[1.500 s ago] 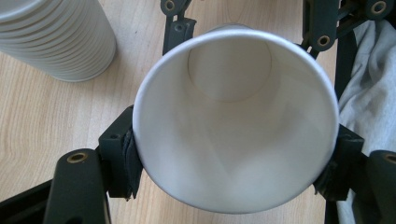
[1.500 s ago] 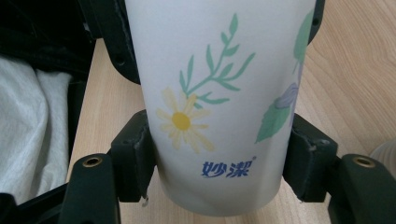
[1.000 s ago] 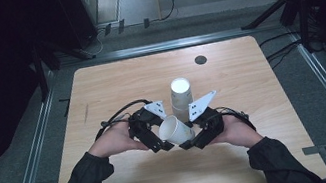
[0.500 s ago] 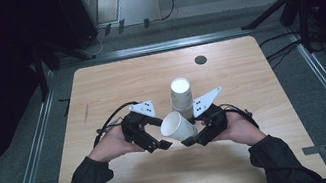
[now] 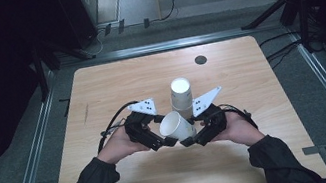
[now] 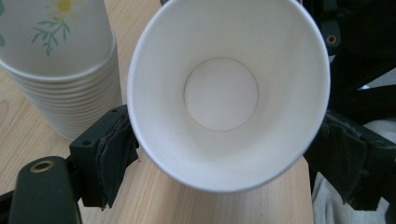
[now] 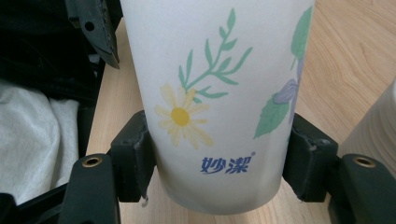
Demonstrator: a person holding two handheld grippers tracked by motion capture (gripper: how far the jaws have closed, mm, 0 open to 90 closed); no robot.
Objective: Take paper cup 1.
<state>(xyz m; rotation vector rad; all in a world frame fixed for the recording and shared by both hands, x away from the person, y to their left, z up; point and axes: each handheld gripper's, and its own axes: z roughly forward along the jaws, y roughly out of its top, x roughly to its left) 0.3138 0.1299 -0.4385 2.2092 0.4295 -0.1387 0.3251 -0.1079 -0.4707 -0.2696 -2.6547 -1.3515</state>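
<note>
- My right gripper (image 7: 219,158) has its pads pressed on both sides of the paper cup (image 5: 176,125), low on the wall near its base, just beside the blue lettering and the daisy; that grip looks firm and square.
- My left gripper (image 6: 224,154) stands wide, one pad just off the cup's rim on the left, the other beyond it on the right. The jaws have just been opening, with the cup's mouth between them but, as far as I can tell, not squeezed.
- So the cup hangs tilted on its side between my two hands, above the table (image 5: 99,87), mouth turned toward my left gripper.
- Just behind it stands the stack of cups (image 5: 181,96), upright and apart from the one I hold.
- I judge this as the separating step: one cup pulled free and now carried by my right hand alone.
- Next I'd draw my left gripper clear of the rim, then turn the cup upright and set it down gently, without crushing the thin wall.
</note>
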